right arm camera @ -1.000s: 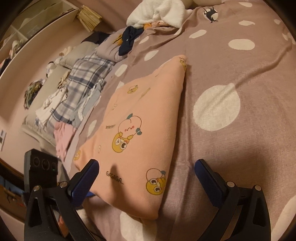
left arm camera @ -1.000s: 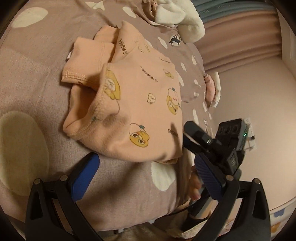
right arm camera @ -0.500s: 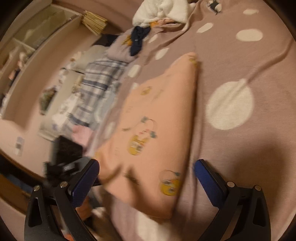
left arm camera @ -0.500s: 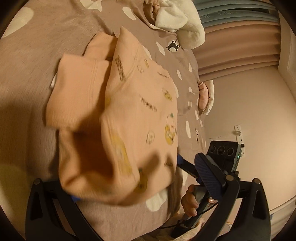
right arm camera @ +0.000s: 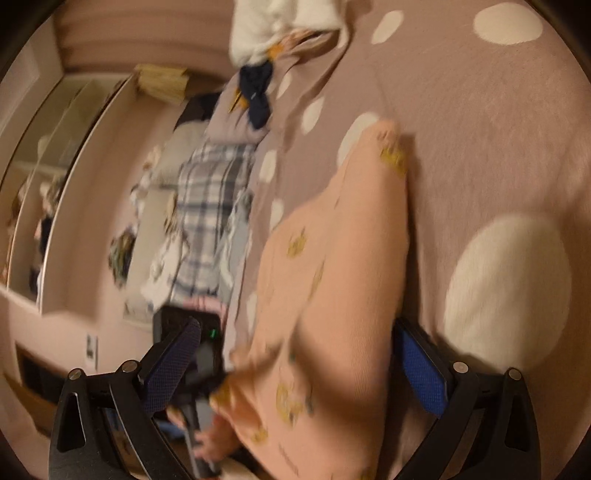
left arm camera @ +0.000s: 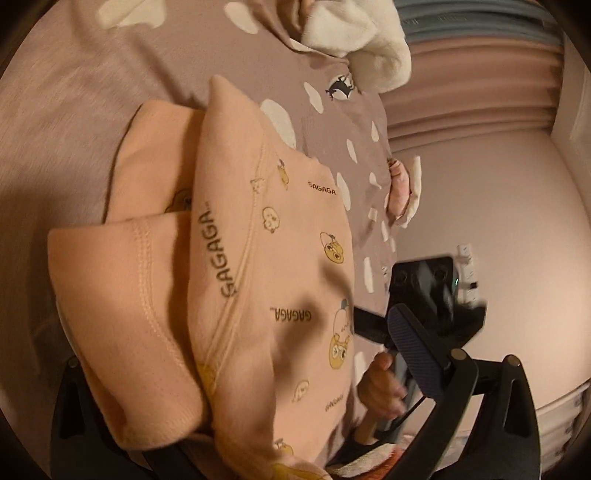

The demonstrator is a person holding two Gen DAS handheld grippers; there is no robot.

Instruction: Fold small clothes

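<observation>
The peach garment [left arm camera: 258,280] carries the word "GAGAGA" printed several times in dark letters.

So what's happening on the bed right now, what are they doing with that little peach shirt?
A person with a gripper in each hand is folding a small peach shirt on a polka-dot blanket. The left gripper and the right gripper are both wide open with the shirt's near edge lying between their fingers, and neither has clamped it. The shirt is already folded over itself. A pile of other clothes lies beside the bed.

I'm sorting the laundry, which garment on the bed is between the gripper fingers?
The peach printed garment, between both grippers' fingers; the white fluffy one lies far off.
</observation>
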